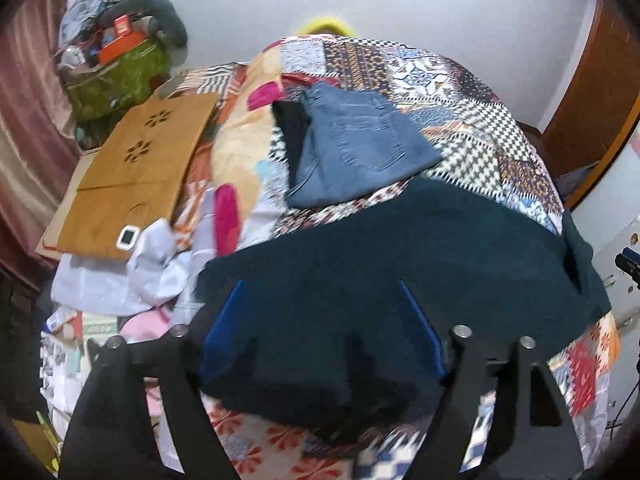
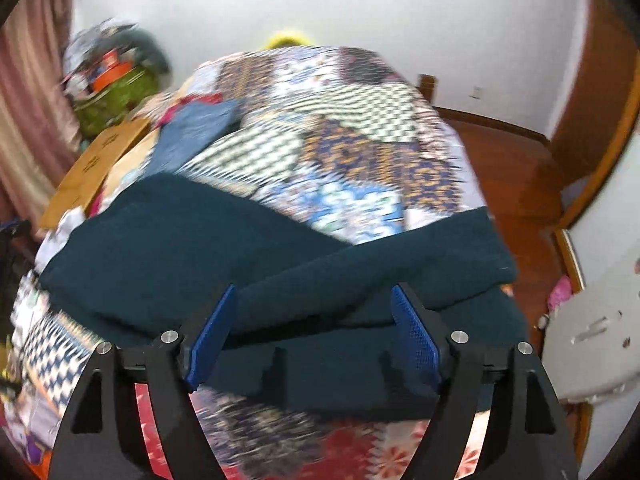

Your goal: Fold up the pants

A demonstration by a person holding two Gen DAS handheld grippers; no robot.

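My left gripper (image 1: 320,320) stands wide, its blue pads (image 1: 222,332) apart over the dark teal pants (image 1: 400,248) and pressing on nothing. My right gripper (image 2: 316,328) is just as wide; the cloth lies below and between its blue fingers (image 2: 414,336), but the pads do not pinch it. The pants lie across the near edge of the bed (image 1: 460,128), on the patchwork quilt (image 2: 360,152). In the right wrist view one layer lies folded over another, the upper fold running slantwise toward the bed's right edge.

Further up the quilt, toward the middle of the bed, a folded pair of blue jeans (image 1: 360,148) lies well apart from the teal pants, with a black garment (image 1: 290,120) tucked against its left side. Along the bed's left edge sits a brown board with flower cutouts (image 1: 140,168), a small white device (image 1: 128,236) touching its near corner, and pale crumpled cloth (image 1: 152,264) just beside that. At the far left corner is a green bag (image 1: 120,76) heaped with clutter.
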